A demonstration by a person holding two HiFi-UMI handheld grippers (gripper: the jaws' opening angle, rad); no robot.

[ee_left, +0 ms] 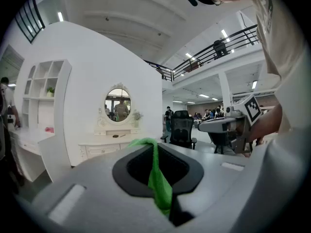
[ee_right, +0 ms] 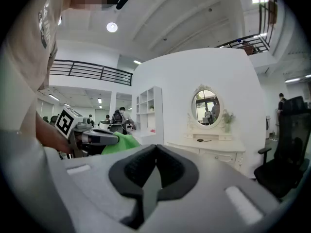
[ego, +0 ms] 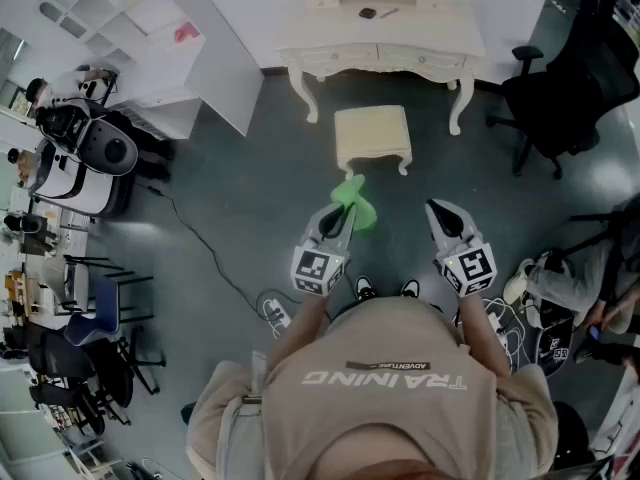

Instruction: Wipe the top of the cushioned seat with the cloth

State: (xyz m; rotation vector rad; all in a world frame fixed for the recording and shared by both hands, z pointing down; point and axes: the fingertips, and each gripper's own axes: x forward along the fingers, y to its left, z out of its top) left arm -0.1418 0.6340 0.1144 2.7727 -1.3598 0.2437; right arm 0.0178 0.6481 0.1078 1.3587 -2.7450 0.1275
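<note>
A cream cushioned stool [ego: 372, 133] stands on the grey floor in front of a white dressing table [ego: 380, 38]. My left gripper [ego: 340, 216] is held short of the stool, shut on a green cloth [ego: 353, 202] that hangs from its tip. In the left gripper view the cloth [ee_left: 158, 176] is pinched between the closed jaws. My right gripper [ego: 443, 215] is level with the left one, shut with nothing in it; its own view shows the jaws [ee_right: 154, 149] meeting. The cloth [ee_right: 120, 142] and left gripper show at that view's left.
A black office chair [ego: 560, 88] stands right of the dressing table. White shelving [ego: 150, 28] lines the far left. A cable [ego: 215, 258] runs across the floor at my left. Chairs [ego: 90, 338] and equipment [ego: 85, 153] crowd the left side. An oval mirror [ee_left: 117, 105] tops the table.
</note>
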